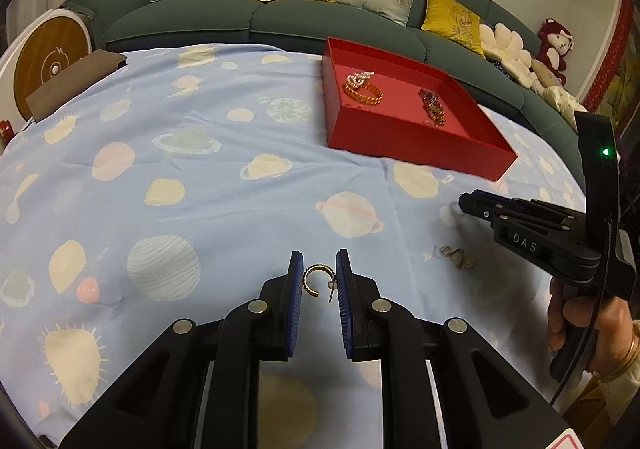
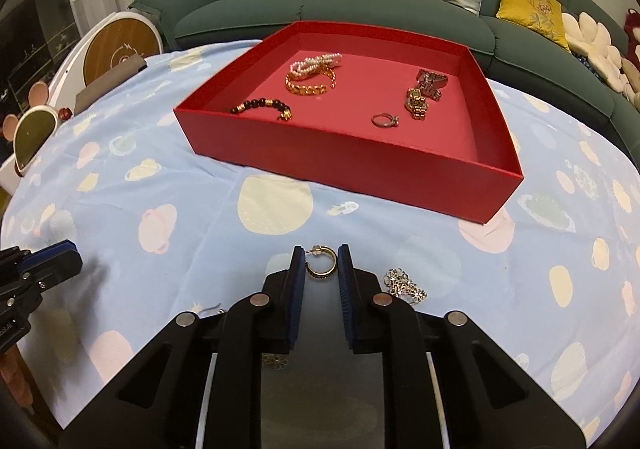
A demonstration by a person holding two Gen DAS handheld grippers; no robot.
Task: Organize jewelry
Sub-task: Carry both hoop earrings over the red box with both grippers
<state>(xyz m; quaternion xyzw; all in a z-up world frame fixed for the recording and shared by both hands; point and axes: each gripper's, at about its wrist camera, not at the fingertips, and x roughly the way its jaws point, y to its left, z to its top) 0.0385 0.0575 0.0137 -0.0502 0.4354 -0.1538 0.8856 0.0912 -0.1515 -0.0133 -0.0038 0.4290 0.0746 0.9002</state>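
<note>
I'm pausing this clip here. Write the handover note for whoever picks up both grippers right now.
Left gripper: open, fingers straddling a gold hoop earring on the cloth, not yet pinched.
Right gripper: open, likewise around a second hoop earring.
Red tray: already holds a pearl bracelet, gold chain bracelet, dark bead bracelet, ring and two watch-like pieces.
Left to do: close on both hoops and carry them to the tray, then the flower-shaped piece beside the right fingers and other small bits near the right gripper.
</note>
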